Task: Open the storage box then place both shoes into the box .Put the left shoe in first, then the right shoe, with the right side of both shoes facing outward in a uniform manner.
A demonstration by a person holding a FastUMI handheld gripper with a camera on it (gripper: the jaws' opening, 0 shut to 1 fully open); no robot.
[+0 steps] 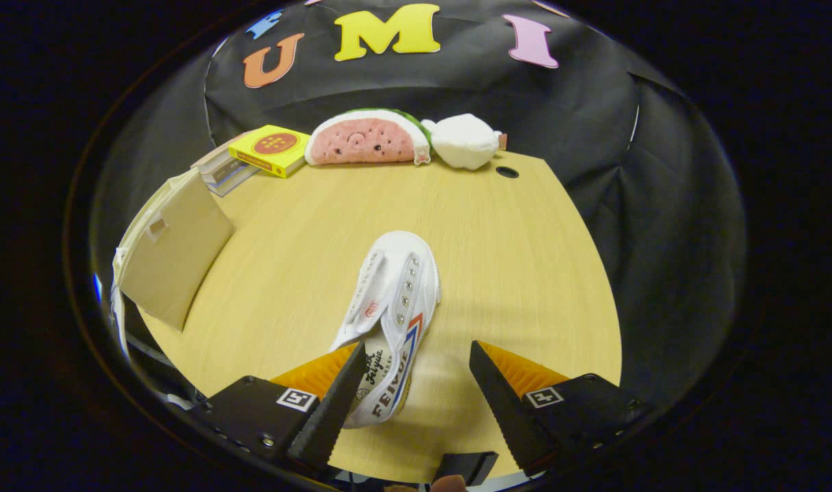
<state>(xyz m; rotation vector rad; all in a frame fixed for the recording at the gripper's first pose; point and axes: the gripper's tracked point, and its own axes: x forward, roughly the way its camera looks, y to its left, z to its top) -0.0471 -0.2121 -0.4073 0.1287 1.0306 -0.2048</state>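
Observation:
One white canvas shoe (391, 311) with red and blue side stripes lies on the wooden table (511, 273), toe pointing away from me, heel between my fingers. My gripper (419, 359) is open; the left finger (341, 396) sits against the shoe's heel side, the right finger (501, 396) stands apart from it. To the left, the beige storage box (173, 253) stands at the table's edge with its lid flap raised; I cannot see its inside.
At the back of the table lie a yellow box on a stack of books (269, 150), a watermelon-slice plush (368, 140) and a white plush (464, 140). A round cable hole (507, 172) is in the table near the white plush.

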